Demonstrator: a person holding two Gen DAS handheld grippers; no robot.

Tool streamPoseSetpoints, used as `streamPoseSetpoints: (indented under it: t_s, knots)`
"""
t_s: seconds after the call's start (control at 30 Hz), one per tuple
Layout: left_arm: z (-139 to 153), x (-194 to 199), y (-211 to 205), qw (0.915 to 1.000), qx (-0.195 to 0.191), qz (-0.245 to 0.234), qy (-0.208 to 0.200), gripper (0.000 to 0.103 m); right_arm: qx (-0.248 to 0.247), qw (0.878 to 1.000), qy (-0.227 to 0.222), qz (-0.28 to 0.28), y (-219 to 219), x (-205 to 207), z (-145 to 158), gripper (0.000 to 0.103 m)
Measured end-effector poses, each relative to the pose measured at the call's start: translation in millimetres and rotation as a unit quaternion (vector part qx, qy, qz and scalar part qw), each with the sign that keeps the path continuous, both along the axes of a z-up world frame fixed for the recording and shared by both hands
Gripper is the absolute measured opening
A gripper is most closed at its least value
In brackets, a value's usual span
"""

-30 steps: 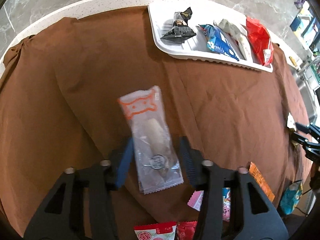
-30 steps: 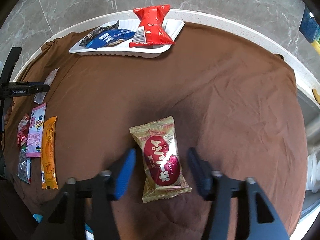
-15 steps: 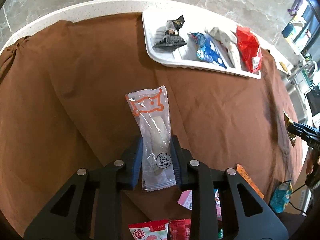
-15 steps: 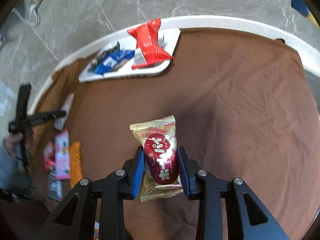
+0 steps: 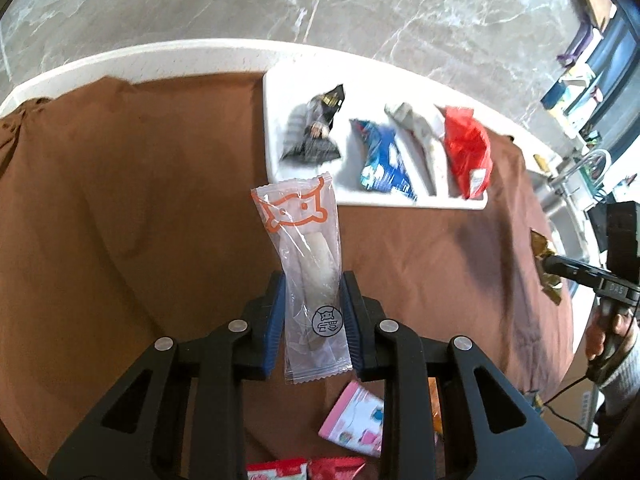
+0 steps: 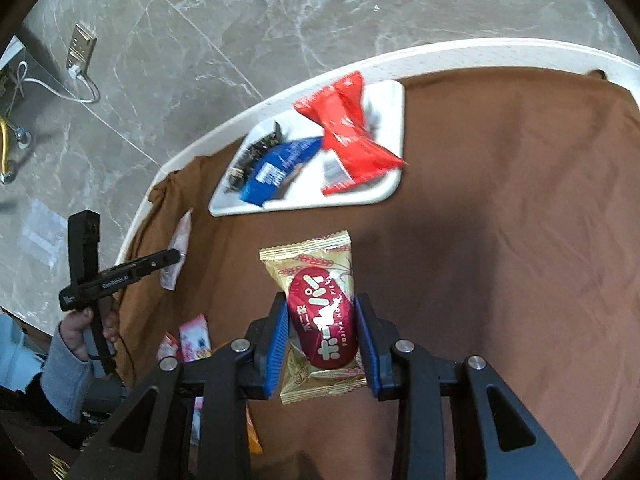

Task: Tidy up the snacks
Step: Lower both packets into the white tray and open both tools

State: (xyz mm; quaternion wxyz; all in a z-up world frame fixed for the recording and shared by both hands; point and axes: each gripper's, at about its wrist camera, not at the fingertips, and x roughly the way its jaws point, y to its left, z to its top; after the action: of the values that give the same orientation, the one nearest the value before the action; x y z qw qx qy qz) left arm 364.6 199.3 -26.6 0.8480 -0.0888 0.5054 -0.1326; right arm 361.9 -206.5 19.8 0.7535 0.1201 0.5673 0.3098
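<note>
Now lifted | left gripper (image 5: 313,320) clear packet (image 5: 308,268) | right gripper (image 6: 321,336) gold packet (image 6: 320,320)

I've got a clear packet (image 5: 308,276) with an orange cat print pinched upright, a pale stick inside. My other side pinches a gold packet (image 6: 320,320) with a red oval label. On the white tray (image 5: 276,120) lie black (image 5: 316,128), blue (image 5: 382,162), white (image 5: 420,136) and red (image 5: 468,148) packets, side by side.
</note>
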Motion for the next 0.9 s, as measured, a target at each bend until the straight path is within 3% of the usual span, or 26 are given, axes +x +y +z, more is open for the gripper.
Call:
streamPoseSetpoints:
  t_s: [0.43, 0.9]
  knots:
    - [18.5, 79.7, -25.6, 0.9987, -0.01, -0.045, -0.022, 0.025, 0.039, 0.999, 0.003, 0.014, 68.4, 72.4, 2.1, 0.035]
    - [-7.6, 150.8, -63.7, 0.9962, 0.016, -0.083, -0.022, 0.025, 0.033, 0.999, 0.04, -0.013, 115.3, 133.6, -45.1, 0.035]
